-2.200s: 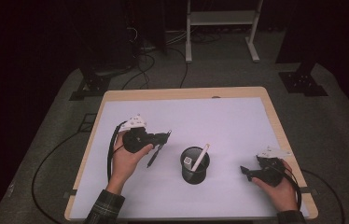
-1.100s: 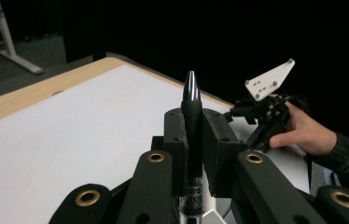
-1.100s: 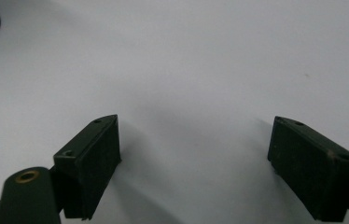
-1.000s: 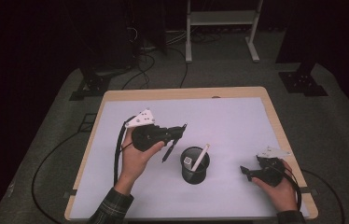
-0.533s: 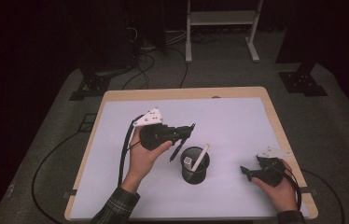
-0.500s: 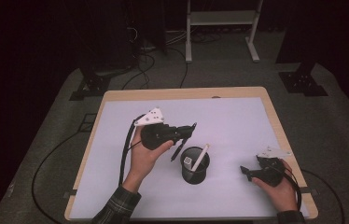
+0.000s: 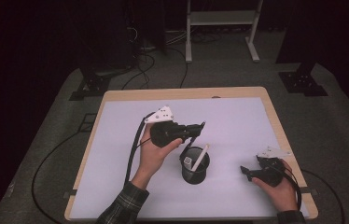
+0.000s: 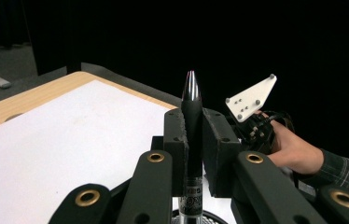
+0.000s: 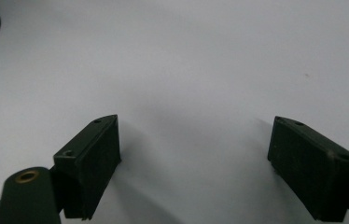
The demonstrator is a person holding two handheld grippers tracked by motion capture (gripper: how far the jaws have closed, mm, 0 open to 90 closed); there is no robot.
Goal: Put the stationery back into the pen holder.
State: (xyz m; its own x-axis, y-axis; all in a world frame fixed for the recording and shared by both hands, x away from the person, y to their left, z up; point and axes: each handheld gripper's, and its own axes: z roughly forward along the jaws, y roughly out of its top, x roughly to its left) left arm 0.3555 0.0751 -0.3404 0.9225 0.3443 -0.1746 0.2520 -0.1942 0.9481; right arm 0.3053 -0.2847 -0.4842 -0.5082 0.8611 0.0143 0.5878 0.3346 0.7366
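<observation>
So the left gripper (image 7: 199, 129) is clamped on a black pen (image 8: 191, 126), and the left gripper view shows it really clearly: both pads squeeze the barrel from either side and the pen sticks straight up between them, shiny pointed tip on top, some small print on the barrel down near the bottom edge. From the high view that gripper is held up above the table (image 7: 116, 140), just left of and a bit behind a black mesh pen cup (image 7: 194, 165), with its nose pointing right toward the space over the cup. The cup stands upright around the middle of the white tabletop, and there's a white pen (image 7: 200, 156) leaning in it, top end tilted off to the right. The right gripper (image 7: 244, 171) sits low near the front right corner of the table, well apart from the cup, pointing left. In the right gripper view its pads (image 9: 91, 158) are wide apart with nothing between them, just bare white surface underneath, and a dark curved edge of the cup peeks in at the top left corner. The left gripper view also catches the other hand (image 8: 294, 149) in the background with its grey three-cornered plate.
</observation>
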